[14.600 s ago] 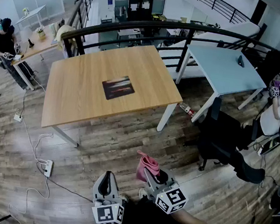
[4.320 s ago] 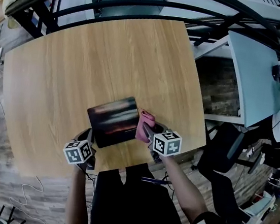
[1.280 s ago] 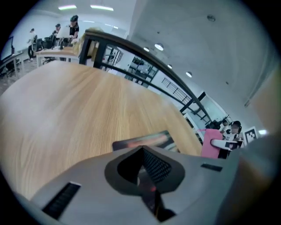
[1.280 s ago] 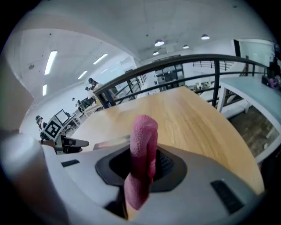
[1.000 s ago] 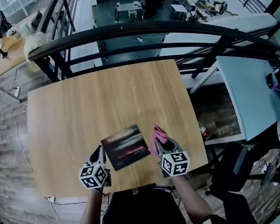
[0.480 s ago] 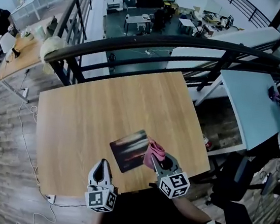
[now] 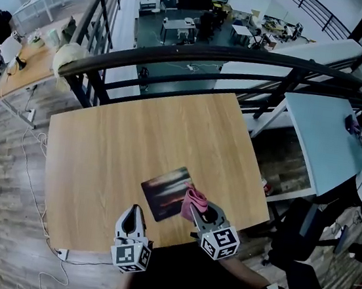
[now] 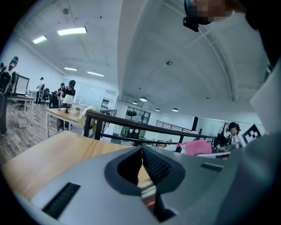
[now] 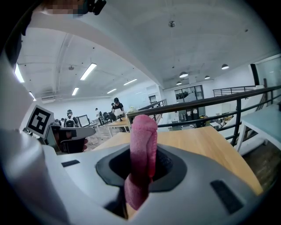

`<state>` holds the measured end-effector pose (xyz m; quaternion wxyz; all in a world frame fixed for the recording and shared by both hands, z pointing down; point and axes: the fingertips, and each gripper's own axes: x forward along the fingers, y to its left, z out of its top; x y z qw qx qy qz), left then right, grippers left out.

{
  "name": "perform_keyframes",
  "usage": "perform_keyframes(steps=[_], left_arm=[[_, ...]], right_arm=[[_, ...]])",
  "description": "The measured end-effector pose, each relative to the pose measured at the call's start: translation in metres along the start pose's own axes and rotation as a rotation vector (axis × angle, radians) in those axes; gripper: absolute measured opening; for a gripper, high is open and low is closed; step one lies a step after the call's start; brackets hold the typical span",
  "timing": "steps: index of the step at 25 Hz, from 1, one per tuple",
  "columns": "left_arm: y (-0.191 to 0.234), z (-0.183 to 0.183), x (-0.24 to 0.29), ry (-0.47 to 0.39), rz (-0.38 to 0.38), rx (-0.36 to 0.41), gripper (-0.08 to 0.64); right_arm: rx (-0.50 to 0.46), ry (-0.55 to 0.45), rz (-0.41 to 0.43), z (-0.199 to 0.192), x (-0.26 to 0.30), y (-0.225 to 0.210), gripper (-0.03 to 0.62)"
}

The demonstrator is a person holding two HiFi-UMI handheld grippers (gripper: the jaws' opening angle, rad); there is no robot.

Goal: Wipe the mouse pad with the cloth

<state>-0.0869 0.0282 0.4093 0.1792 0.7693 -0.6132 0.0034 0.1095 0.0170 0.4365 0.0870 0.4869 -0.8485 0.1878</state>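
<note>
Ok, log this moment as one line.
left gripper: shut, empty | right gripper: shut on pink cloth | pink cloth: over right edge of mouse pad, contact unclear

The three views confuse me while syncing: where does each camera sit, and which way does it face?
Head view: on the head, steeply down at table and mouse pad; left gripper, right gripper show.
Left gripper view: on that gripper, across the table toward the railing; shut jaws show.
Right gripper view: likewise; its jaws grip the cloth.
All three share the cloth.
</note>
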Motion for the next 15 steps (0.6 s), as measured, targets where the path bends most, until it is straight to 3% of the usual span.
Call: perform_keyframes(steps=[15], left_arm=[[-0.0071, -0.0034, 0.0061, -0.007, -0.009, -0.024, 0.023]], right_arm=[[-0.013, 0.006, 0.026, 0.0008, 0.0008, -0.0010, 0.091]])
